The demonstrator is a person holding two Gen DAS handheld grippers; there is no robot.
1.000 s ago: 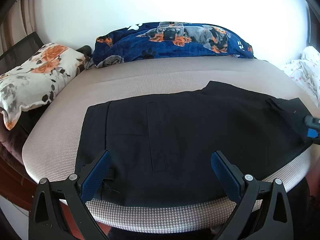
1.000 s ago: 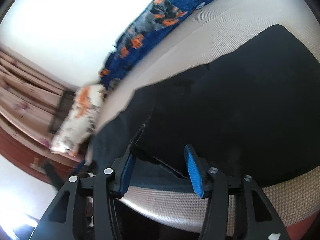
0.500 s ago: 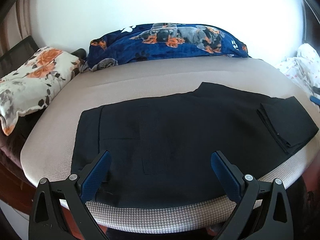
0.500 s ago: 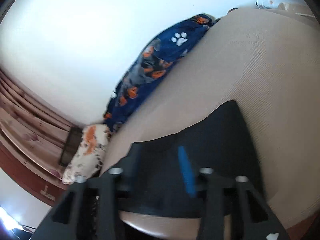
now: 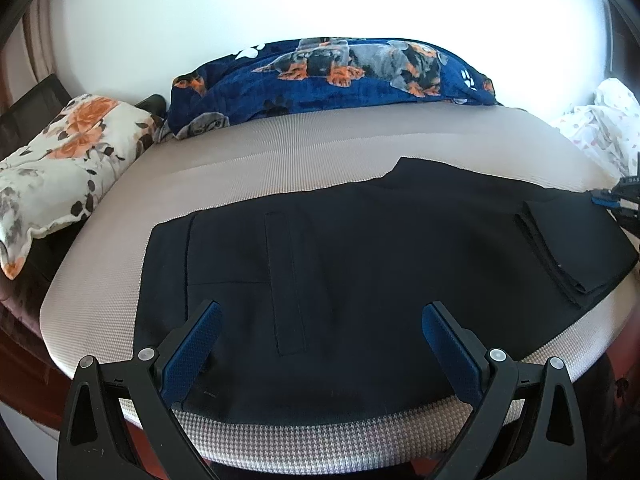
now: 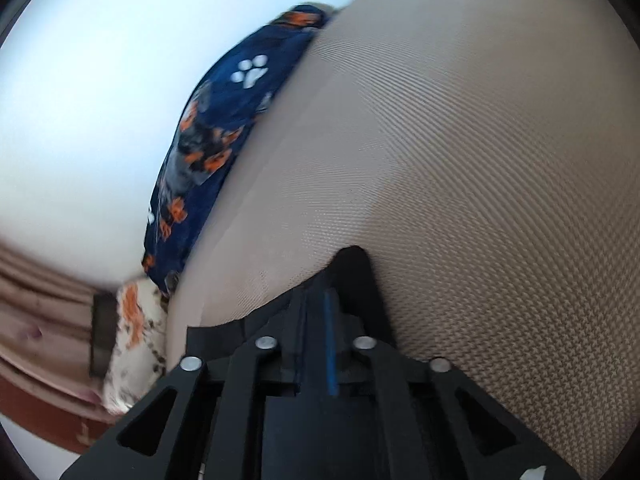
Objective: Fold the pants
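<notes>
Black pants (image 5: 360, 272) lie flat across the beige bed (image 5: 320, 156), waistband at the left, leg ends folded over at the right (image 5: 576, 248). My left gripper (image 5: 318, 340) is open and empty, hovering above the near edge of the pants. My right gripper (image 5: 618, 196) shows at the far right of the left wrist view, at the far corner of the folded leg ends. In the right wrist view it (image 6: 316, 304) is shut with a black corner of the pants (image 6: 356, 268) around its tips; whether it pinches the cloth is unclear.
A navy dog-print blanket (image 5: 332, 76) lies along the wall behind the bed. A floral pillow (image 5: 60, 160) sits at the left edge. White patterned bedding (image 5: 600, 120) is bunched at the far right. The bed's front edge (image 5: 320, 440) drops off just under my left gripper.
My right gripper closed and moved from the near side of the folded leg ends to their far corner. My left gripper stayed open and drew back slightly.
</notes>
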